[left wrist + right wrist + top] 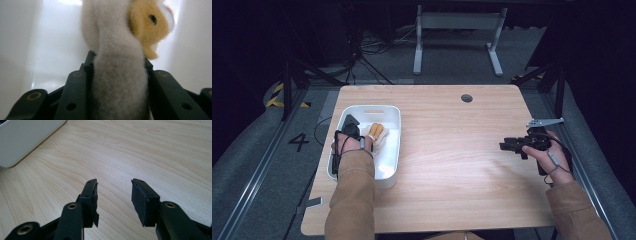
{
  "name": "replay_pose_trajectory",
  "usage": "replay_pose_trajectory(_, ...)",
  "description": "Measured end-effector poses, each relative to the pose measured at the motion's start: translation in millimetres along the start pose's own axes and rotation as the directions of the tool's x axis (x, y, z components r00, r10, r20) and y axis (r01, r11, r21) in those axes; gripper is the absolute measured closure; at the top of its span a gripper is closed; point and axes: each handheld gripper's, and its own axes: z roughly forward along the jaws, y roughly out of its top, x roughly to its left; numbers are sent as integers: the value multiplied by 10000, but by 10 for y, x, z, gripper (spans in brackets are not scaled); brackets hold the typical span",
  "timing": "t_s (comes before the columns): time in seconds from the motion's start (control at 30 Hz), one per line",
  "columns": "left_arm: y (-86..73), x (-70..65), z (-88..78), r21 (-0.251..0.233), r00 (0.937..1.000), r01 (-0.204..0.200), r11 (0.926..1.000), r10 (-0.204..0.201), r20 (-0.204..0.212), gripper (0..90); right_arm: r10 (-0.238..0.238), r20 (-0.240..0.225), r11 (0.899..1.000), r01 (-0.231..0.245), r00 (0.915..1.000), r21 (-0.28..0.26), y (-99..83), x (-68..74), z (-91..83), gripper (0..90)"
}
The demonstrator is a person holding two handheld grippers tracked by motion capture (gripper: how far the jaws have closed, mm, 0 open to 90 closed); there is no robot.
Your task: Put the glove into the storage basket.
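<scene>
**Toy sits lengthwise between my left jaws, over the tub**

High view: my left gripper (348, 131) is inside the white plastic tub (392, 145) at the table's left; my right gripper (517, 145) idles far right.

Left gripper view: the cream-and-orange plush toy (117, 75) runs straight ahead between the jaws, which flank it closely.

Right gripper view: jaws parted, nothing between them, over the pale wooden table (150, 152).

Your left forearm (354, 190) covers the near left part of the white bin (393, 150), hiding the base of the plush toy (117, 75). In the left gripper view, the toy's top runs off the frame and its near fabric blurs. The right gripper view crops the bin at its corner.
</scene>
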Motion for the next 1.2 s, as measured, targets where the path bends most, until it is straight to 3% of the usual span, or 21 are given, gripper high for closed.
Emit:
replay_pose_trajectory(0.17, -16, 7, 48, 87, 9998, 201, 9998, -202, 80, 624, 8, 8, 10000, -8, 10000, 0, -2, -7, 0, 573)
replay_pose_trajectory(0.37, -16, -12, 70, 290, 9999, 121, 9995, -121, -15, 583, 44, 3, 10000, -44, 10000, -46, 3, -7, -11, 574)
replay_pose_trajectory(0.4, -14, -17, 76, 387, 9999, 61, 9992, -57, -122, 540, 37, 9, 10000, -37, 10000, -53, 3, -10, -15, 574)
replay_pose_trajectory(0.43, -15, -28, 85, 431, 9998, 133, 9990, -127, -149, 421, 31, 3, 10000, -31, 10000, -42, 2, -10, -15, 574)
replay_pose_trajectory(0.47, -15, -33, 90, 466, 9997, 116, 9988, -105, -237, 365, 24, 2, 10000, -24, 10000, -40, 3, -10, -14, 573)
replay_pose_trajectory(0.5, -20, -40, 95, 539, 9995, 27, 9985, -10, -316, 365, 24, 2, 10000, -24, 10000, -40, 3, -10, -14, 573)
replay_pose_trajectory(0.6, -33, -84, 100, 492, 9972, -202, 9986, 237, -705, 225, 49, -2, 10000, -49, 10000, -53, 5, -5, -7, 571)
replay_pose_trajectory(0.67, -36, -105, 95, 522, 9969, -313, 9981, 349, -700, 233, 54, -8, 10000, -55, 10000, -55, 5, -7, -9, 569)
replay_pose_trajectory(0.77, -30, -131, 77, 294, 9926, -608, 9977, 635, -1039, 232, 69, -7, 10000, -69, 10000, -72, 6, -5, -11, 567)
replay_pose_trajectory(1.0, 23, -227, -95, -447, 9843, -1248, 9912, 1181, -1310, 233, 59, -22, 10000, -59, 10000, -78, 10, -9, -9, 566)
replay_pose_trajectory(1.1, 55, -281, -217, -789, 9795, -1579, 9843, 1460, -1390, 233, 80, -23, 9999, -81, 10000, -119, 15, -11, -13, 565)
replay_pose_trajectory(1.2, 71, -352, -372, -1175, 9729, -2025, 9722, 1861, -1371, 233, 74, -26, 9998, -74, 10000, -163, 18, -20, -20, 563)
